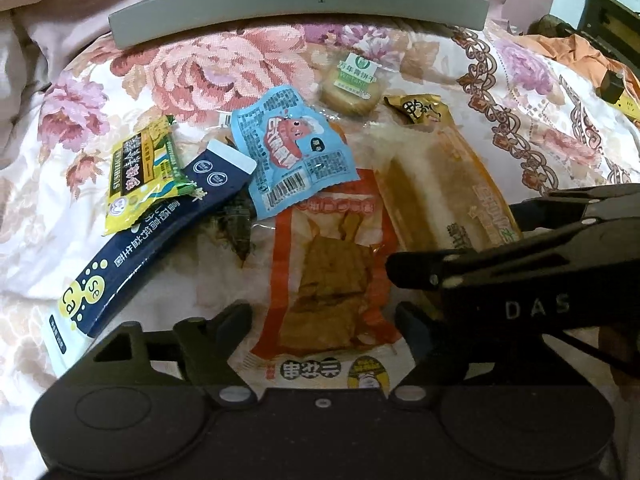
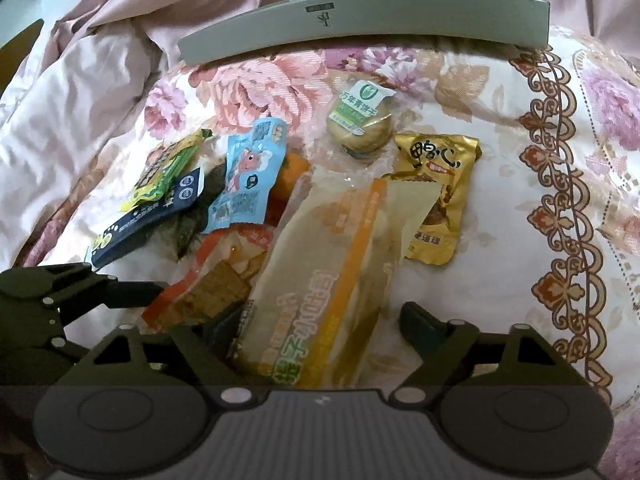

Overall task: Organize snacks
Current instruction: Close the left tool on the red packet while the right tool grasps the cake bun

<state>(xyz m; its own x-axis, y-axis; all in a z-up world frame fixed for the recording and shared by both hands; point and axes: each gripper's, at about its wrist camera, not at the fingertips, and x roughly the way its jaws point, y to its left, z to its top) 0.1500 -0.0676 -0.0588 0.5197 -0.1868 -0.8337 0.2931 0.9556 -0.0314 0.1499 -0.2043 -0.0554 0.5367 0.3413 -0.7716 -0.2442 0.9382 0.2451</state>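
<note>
Snack packets lie in a loose pile on a floral bedspread. My left gripper (image 1: 324, 320) is open, its jaws either side of an orange-edged tofu packet (image 1: 332, 280). My right gripper (image 2: 316, 320) is open, its jaws either side of a long clear-and-orange bread packet (image 2: 332, 276), which also shows in the left wrist view (image 1: 436, 192). The right gripper reaches in from the right in the left wrist view (image 1: 460, 268). Others: a blue shrimp packet (image 1: 290, 152), a yellow-green bar (image 1: 140, 172), a navy stick pack (image 1: 160, 240), a round biscuit (image 1: 352, 90), a gold packet (image 2: 436, 196).
A grey box lid or tray edge (image 1: 300, 4) stands at the far side of the pile, also in the right wrist view (image 2: 360, 20). Pink bedding (image 2: 100, 60) is bunched up at the left. Orange cloth and dark objects (image 1: 592, 52) lie at the far right.
</note>
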